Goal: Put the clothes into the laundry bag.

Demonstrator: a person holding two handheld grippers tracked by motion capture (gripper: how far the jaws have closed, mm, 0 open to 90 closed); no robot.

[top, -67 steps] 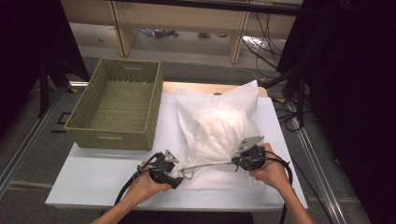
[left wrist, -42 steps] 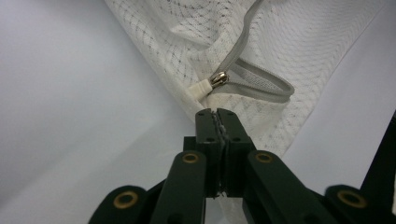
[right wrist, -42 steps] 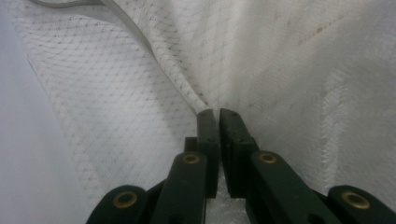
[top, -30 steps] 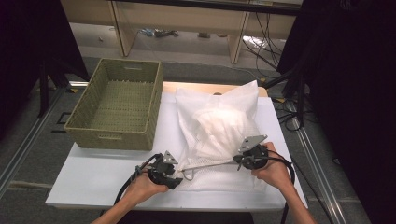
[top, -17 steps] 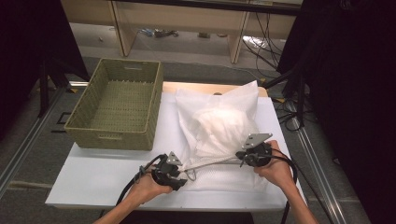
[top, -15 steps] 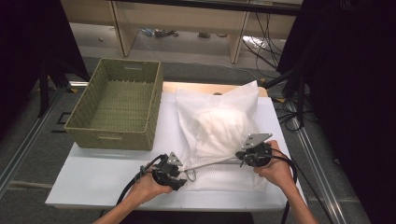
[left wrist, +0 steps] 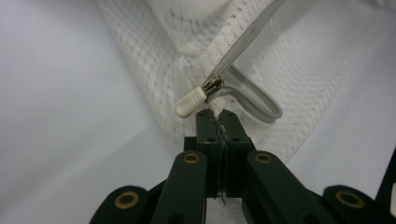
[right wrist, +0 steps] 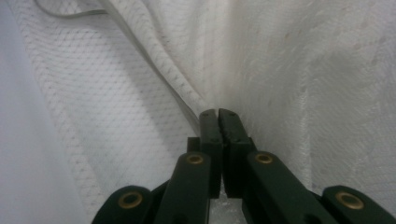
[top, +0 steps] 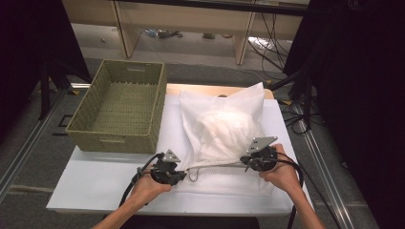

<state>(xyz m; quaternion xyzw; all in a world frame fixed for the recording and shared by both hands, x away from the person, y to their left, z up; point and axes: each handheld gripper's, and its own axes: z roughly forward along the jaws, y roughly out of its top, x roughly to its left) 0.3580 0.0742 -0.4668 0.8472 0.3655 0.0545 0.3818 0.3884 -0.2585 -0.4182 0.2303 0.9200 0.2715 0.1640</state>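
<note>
A white mesh bag (top: 224,129) stuffed with pale cloth lies on the white table (top: 95,183). Its zip edge (top: 215,164) is stretched between my two grippers at the near end. My left gripper (top: 185,173) has just closed its jaws and is shut on the mesh (left wrist: 154,60), right under the metal slider (left wrist: 213,86) and its white pull tab (left wrist: 190,103). The left gripper (left wrist: 217,113) points up at the zip tape (left wrist: 252,100). My right gripper (top: 244,162) is shut on a fold of the bag's mesh (right wrist: 116,93), its tips (right wrist: 218,112) pressed together.
A woven green basket (top: 114,141) stands at the table's left, open side up with nothing in it. Bare tabletop lies in front of the basket and along the near edge. Cables trail from both grippers toward the person's forearms.
The right hand has shifted slightly to the right, pulling the zip edge straighter. The left gripper has stayed almost where it was at the bag's near left corner.
</note>
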